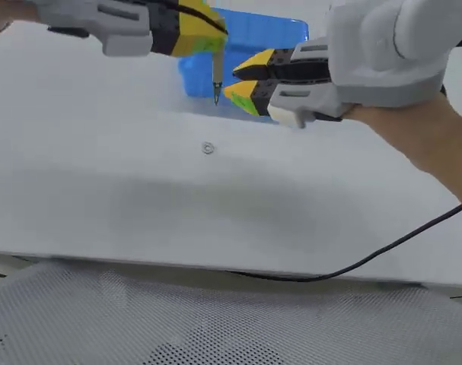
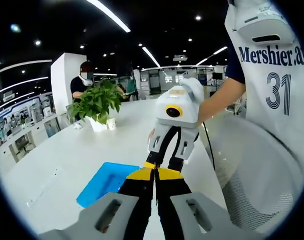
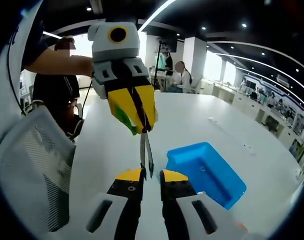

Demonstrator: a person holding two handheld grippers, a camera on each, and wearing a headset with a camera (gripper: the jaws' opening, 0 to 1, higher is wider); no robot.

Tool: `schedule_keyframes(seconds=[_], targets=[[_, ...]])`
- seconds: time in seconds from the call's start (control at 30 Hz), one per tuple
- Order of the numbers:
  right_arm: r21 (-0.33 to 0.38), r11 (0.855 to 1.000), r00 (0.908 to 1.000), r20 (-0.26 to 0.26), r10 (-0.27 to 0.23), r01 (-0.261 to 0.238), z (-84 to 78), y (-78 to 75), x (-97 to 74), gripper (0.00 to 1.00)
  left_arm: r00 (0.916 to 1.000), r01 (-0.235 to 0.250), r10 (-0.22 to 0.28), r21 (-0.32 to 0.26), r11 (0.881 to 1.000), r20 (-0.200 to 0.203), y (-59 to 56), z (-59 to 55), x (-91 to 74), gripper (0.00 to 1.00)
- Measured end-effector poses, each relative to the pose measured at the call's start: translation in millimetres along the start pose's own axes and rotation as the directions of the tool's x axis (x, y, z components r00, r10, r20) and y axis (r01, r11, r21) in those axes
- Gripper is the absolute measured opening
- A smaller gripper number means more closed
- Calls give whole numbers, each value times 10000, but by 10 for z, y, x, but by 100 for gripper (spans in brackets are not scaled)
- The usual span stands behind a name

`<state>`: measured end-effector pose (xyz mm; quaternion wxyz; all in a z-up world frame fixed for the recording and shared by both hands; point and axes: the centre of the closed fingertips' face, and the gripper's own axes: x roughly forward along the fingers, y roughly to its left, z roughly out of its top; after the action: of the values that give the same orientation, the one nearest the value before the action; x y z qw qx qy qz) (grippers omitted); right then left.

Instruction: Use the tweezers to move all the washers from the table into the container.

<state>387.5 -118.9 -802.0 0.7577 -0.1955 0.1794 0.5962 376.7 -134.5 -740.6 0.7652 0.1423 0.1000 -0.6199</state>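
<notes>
**Grippers Meet at the Tweezers, Washer on the Table**

In the head view we see the left gripper (image 1: 215, 38) reaching in level from the far left, jaws pointing right. They are clamped on the upper end of the tweezers (image 1: 216, 84), which hang point-down above the table (image 1: 101, 190), in front of the near edge of the blue container (image 1: 272, 34).

The right gripper (image 1: 229, 82) comes in from the right, jaws pointing left towards the tweezers. A bare forearm (image 1: 425, 133) slopes up from the right edge to the hand wrapped round its white body. Its jaws stand parted, one above the other.

The right gripper view shows the left gripper (image 3: 141, 127) facing the camera with the tweezers (image 3: 145, 152) hanging from its yellow tips. Their points reach down to the narrow gap between the right gripper's (image 3: 152, 175) own jaws. We cannot tell whether the jaws touch them.

In the left gripper view the left gripper's (image 2: 155, 172) own jaws lie closed together, and the right gripper (image 2: 164, 162) faces them just beyond.

One washer (image 1: 208, 148) lies flat on the table, nearer to us than the tweezer points and apart from them. A black cable (image 1: 383, 251) crosses the near right of the table.
</notes>
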Motion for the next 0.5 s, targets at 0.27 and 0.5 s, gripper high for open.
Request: schedule_keyframes(seconds=[0.27,0.5], targets=[[265,9985,9986,-200,484,-479,-142,240,68,15,9999,-108,116,-875,9961,91,-133,-192,-19,3],[315,9976,9976,-291,620,-611,-206,316,102,15,9998,-113,132,-1093,9939,168,-170,-261,-12,3]])
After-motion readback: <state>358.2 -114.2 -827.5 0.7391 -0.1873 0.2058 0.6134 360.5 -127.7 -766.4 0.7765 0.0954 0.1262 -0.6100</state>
